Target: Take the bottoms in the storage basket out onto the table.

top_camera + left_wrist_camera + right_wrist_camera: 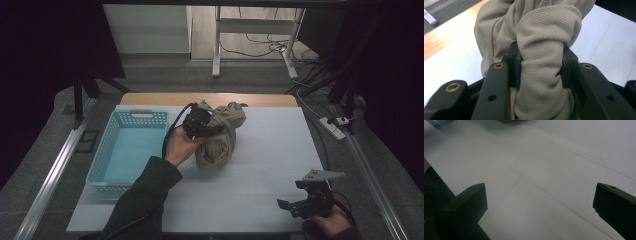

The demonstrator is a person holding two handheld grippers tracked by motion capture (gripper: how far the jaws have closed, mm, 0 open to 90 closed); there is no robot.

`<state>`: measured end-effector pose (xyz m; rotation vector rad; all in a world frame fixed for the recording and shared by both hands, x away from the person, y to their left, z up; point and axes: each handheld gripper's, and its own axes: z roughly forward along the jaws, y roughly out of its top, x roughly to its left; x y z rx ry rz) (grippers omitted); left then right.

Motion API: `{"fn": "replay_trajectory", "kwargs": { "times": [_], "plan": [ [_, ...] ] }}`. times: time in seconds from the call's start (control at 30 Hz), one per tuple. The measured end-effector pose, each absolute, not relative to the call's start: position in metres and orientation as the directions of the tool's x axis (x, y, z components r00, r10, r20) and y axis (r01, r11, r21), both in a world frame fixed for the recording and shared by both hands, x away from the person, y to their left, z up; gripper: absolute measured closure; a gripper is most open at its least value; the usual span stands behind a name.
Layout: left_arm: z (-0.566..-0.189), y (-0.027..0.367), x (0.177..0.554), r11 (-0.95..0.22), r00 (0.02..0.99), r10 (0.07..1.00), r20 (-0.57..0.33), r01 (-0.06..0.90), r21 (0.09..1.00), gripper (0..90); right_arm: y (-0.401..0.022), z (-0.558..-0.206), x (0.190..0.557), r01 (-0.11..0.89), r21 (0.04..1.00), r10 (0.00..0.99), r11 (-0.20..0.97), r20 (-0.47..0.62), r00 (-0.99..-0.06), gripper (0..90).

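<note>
A bunched beige cloth (222, 135) sits near the middle back of the white table (270, 165). My left gripper (204, 125) is shut on a thick fold of that cloth (541, 50), its jaws pressing in from both sides. A hand holds it from the left. My right gripper (295, 206) hovers low at the front right of the table, far from the cloth. Its jaws stand wide apart with bare white table (544, 177) between them.
A light blue perforated basket (111, 145) with nothing inside stands at the left of the table, beside the cloth. Bare wood (150, 99) runs along the back edge. Beyond it are a desk frame and cables on the floor.
</note>
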<state>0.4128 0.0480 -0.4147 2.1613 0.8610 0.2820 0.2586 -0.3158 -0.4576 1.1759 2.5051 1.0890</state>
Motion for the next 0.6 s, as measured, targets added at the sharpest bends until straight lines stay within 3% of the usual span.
{"fn": "replay_trajectory", "kwargs": {
  "times": [0.6],
  "plan": [
    [-0.453, 0.031, 0.417, -0.467, 0.734, 0.666, -0.136, 0.552, 0.691, 61.2, -0.315, -0.458, 0.258, 0.598, 0.678, 0.721, 0.428, 0.143, -0.678, 0.0]
  ]
}}
